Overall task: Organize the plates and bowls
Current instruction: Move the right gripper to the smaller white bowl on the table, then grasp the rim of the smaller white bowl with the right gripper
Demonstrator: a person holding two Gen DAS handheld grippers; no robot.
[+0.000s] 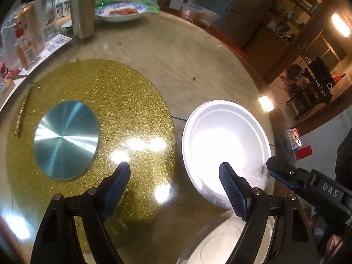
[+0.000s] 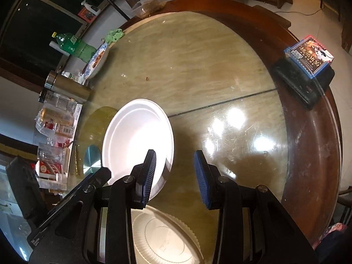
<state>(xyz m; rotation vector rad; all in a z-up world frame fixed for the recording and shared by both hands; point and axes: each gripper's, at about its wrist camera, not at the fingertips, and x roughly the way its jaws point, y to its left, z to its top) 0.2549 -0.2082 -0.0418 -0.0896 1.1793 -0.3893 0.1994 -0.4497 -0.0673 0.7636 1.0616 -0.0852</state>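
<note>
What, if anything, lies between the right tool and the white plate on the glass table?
Nothing visible does. The right tool hangs open above the near rim of the round white plate, with only bare glass tabletop around it.

- We are reading "DAS" in pale letters on the black body of the right gripper.
- We are making out red letters "AP" on white cans; the rest is staying illegible.
</note>
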